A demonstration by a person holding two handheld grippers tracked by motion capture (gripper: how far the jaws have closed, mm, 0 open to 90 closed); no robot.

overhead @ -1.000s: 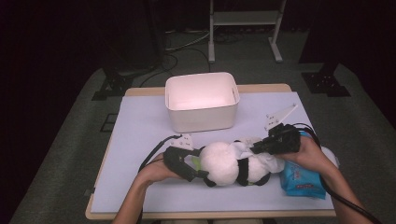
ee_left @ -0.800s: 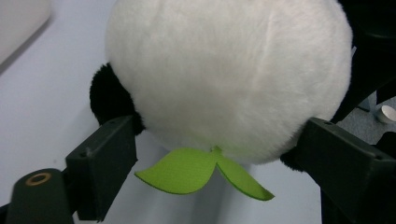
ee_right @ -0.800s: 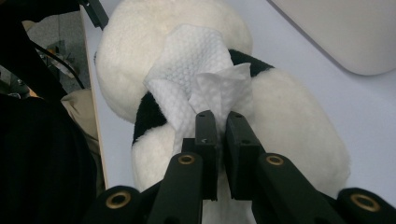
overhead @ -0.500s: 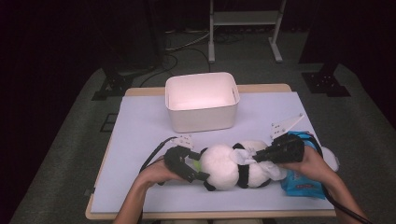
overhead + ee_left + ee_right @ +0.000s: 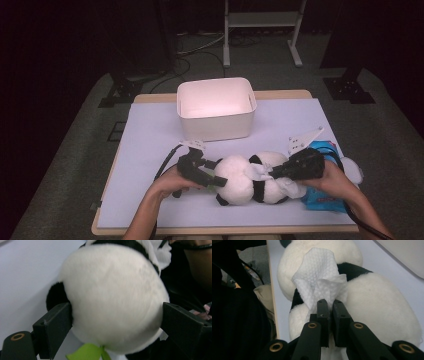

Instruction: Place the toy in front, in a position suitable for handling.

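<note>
A black-and-white plush panda (image 5: 240,180) lies on its side on the pale mat, near the front edge. My left gripper (image 5: 219,180) reaches in from the left. Its jaws have just been opening and now stand wide on either side of the panda's round white head (image 5: 112,297), brushing the fur. A green tag (image 5: 85,353) hangs below the head. From the right, my right gripper (image 5: 270,172) is shut on a crumpled white wipe (image 5: 322,277) and holds it against the panda's body (image 5: 382,312).
A white rectangular bin (image 5: 215,125) stands empty behind the panda, at the middle of the mat (image 5: 150,135). A blue wipe packet (image 5: 325,202) lies under the right hand near the table's front right corner. Cables trail from both grippers toward the front edge.
The right gripper has moved with the wipe down and a little to the right along the panda's body. The left gripper has stayed at the head.
</note>
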